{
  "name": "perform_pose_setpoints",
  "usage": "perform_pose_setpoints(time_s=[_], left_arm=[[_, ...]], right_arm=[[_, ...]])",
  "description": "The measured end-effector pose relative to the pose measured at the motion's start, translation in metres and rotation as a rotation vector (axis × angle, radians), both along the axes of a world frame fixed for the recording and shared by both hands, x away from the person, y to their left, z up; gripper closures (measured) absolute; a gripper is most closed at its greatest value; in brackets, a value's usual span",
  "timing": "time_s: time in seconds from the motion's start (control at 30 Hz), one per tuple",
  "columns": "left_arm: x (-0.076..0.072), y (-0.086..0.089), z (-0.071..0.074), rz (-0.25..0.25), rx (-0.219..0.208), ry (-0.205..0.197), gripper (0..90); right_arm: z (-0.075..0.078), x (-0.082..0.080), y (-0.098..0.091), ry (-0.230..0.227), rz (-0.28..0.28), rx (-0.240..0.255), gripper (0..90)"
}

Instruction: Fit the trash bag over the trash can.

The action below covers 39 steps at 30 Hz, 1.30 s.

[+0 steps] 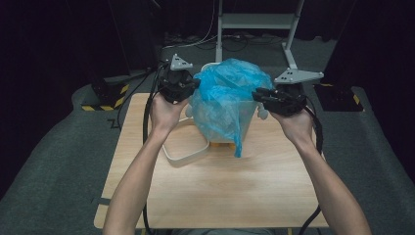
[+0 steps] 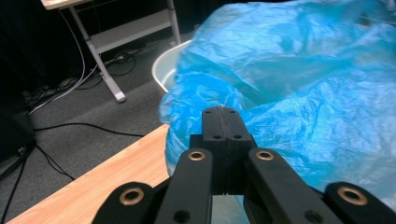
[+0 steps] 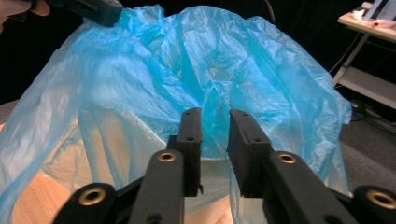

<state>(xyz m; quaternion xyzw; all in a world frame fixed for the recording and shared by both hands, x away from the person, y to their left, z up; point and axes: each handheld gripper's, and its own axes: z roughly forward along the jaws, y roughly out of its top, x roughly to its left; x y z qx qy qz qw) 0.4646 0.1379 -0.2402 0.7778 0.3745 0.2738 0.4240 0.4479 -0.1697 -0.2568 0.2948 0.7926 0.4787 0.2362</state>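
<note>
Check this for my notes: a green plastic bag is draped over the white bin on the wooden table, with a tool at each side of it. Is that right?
Not quite: the plastic bag is blue, not green, as the high view shows. The rest holds: it is draped over the white bin on the wooden table, with the left tool and right tool at its sides.

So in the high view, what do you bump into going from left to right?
Left gripper → blue plastic bag → right gripper.
</note>
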Motion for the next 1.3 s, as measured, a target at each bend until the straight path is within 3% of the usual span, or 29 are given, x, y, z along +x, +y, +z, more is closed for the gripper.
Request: perform_pose_setpoints(time_s=[0.13,0.3,0.47,0.57,0.67,0.73,0.83,0.93,1.03,1.17,1.3], left_arm=[[0.009,0.007,0.001,0.041,0.010,0.001,89.7],[0.024,0.016,-0.004,0.078,-0.023,0.026,89.7],[0.036,0.016,-0.012,0.104,-0.017,0.034,89.8],[0.039,0.016,-0.015,0.102,-0.035,0.046,89.6],[0.031,0.018,-0.010,0.087,-0.077,0.037,75.8],[0.022,0.018,-0.006,0.076,-0.092,0.010,63.2],[0.005,0.017,0.001,0.020,-0.131,0.002,47.5],[-0.002,0.009,0.000,-0.027,-0.100,0.009,43.4],[0.000,0.002,-0.006,-0.035,-0.050,0.024,50.0],[0.005,-0.001,-0.011,-0.034,-0.050,0.021,71.2],[0.007,-0.002,-0.010,-0.032,-0.030,-0.010,86.7]], right_arm=[[0.000,0.000,0.001,-0.004,0.013,-0.017,89.1],[0.001,-0.002,-0.003,-0.020,0.006,-0.022,90.0],[0.003,-0.006,-0.012,-0.032,-0.005,-0.020,90.0],[0.004,-0.006,-0.015,-0.031,-0.009,-0.017,90.0],[0.003,-0.006,-0.017,-0.027,-0.007,-0.019,90.0],[0.003,-0.008,-0.016,-0.025,-0.009,-0.031,90.0],[0.003,-0.009,-0.016,-0.027,-0.008,-0.041,90.0],[0.002,-0.009,-0.015,-0.026,-0.009,-0.043,90.0],[0.000,-0.007,-0.014,-0.019,-0.009,-0.051,90.0],[-0.006,-0.008,-0.016,-0.005,-0.012,-0.060,90.0],[-0.012,-0.007,-0.021,0.012,-0.021,-0.064,90.0]])
